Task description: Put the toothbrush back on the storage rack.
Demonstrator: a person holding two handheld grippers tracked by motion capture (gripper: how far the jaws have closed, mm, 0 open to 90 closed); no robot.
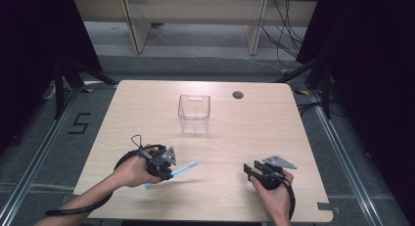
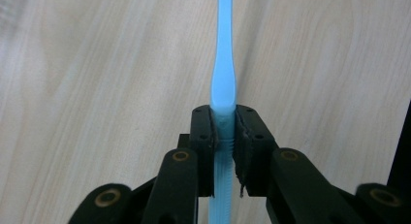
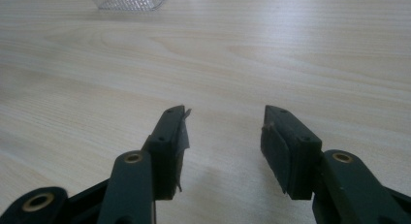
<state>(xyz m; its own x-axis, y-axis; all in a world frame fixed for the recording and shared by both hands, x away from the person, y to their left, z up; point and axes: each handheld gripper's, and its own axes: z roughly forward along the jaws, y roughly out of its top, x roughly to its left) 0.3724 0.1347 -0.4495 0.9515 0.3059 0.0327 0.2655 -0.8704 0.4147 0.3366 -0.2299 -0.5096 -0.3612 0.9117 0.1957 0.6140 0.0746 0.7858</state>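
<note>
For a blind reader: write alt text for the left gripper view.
The left gripper is clamped on a light blue plastic stick, which runs straight up between its two black jaws. Behind it is the pale wooden table.

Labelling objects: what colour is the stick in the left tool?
Light blue stick; clearest in the left gripper view.

High view sits above the near edge, looking forward and down over the whole table [image 1: 147,118]; the left gripper view stares almost straight down, super close to the wood; the right gripper view skims low across it - both share the tabletop with the high view.
</note>
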